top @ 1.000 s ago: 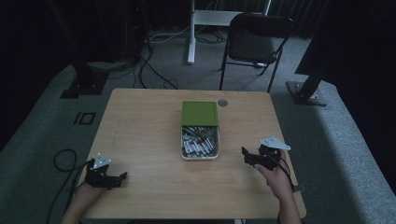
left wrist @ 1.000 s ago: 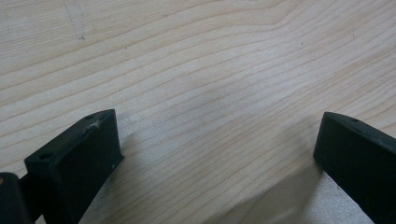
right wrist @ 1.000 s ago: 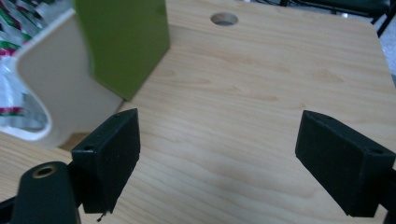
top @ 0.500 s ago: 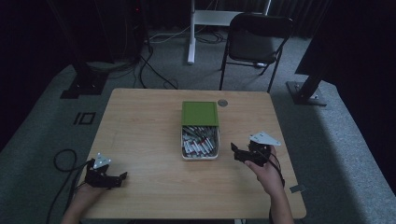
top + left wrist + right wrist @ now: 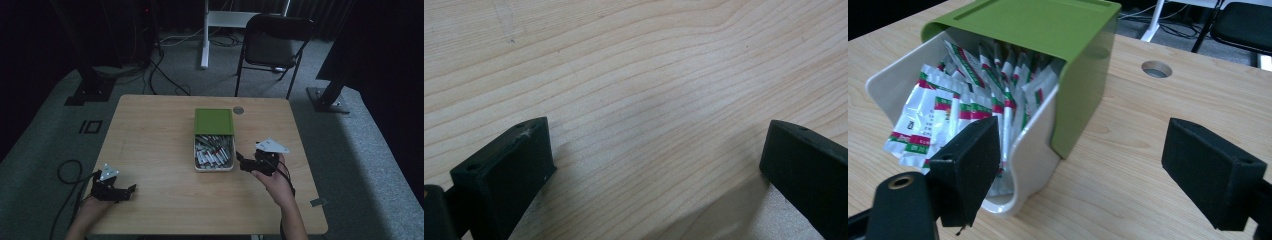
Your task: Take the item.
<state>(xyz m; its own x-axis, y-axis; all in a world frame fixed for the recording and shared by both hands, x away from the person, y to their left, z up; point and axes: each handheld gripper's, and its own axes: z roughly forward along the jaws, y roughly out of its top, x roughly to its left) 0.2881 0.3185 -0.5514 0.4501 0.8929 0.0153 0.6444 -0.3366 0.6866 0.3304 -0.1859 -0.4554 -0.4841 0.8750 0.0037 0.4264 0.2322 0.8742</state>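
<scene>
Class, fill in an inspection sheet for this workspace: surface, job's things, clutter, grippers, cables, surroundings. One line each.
Surface: wooden table, bare apart from the box; round hole near far edge.
Job's things: white box of sachets, green lid slid half back.
Clutter: nothing seen.
Grippers: left gripper open over bare wood; right gripper open beside the box.
Cables: black cable loops on floor at left.
Surroundings: folding chair, stand bases, grey carpet.

black gripper [image 5: 250, 165], grey triangular plate
</scene>
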